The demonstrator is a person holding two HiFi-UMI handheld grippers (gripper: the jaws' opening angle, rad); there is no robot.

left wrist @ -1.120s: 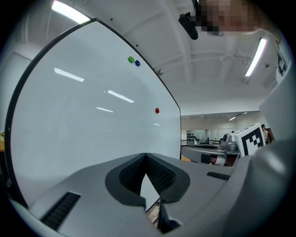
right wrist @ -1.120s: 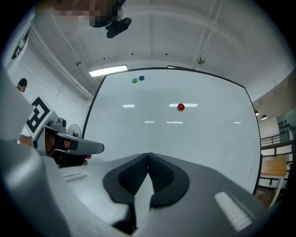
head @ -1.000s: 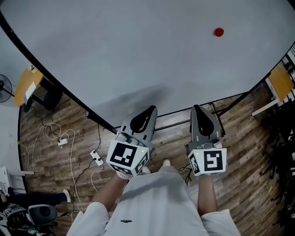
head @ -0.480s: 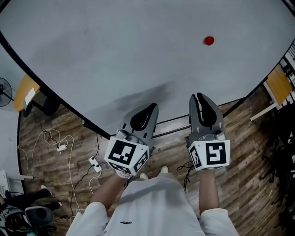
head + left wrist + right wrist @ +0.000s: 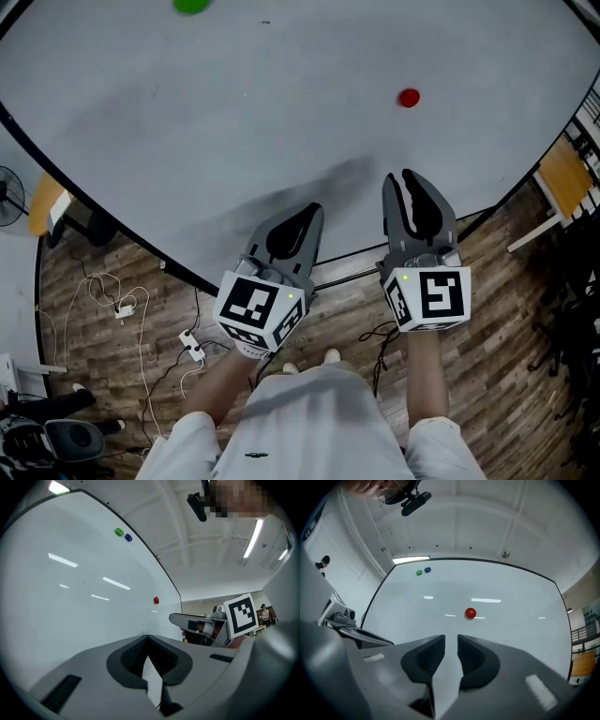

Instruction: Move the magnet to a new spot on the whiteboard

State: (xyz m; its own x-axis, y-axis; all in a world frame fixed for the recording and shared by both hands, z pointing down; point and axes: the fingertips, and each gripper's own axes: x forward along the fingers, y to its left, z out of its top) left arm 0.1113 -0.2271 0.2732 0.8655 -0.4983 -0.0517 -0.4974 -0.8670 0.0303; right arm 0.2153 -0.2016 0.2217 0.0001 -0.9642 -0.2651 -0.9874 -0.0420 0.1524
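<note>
Near the whiteboard's (image 5: 187, 122) right edge, has drawn the right gripper (image 5: 410, 180) closer to the red magnet (image 5: 409, 97), opening its empty jaws. Probably readying a grab; keeps left gripper (image 5: 307, 214) closed.

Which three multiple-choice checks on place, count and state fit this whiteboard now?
1. The round red magnet sits: A on the floor; B on the white whiteboard ahead of the right gripper; C on a desk.
2. Magnets in the right gripper view: A one; B two; C three.
3. Between the right gripper's fingers: A nothing; B the red magnet; C a cable.
B: it clings to the board. C: red, plus a green magnet and a blue magnet. A: the fingers are opening, gap empty.
</note>
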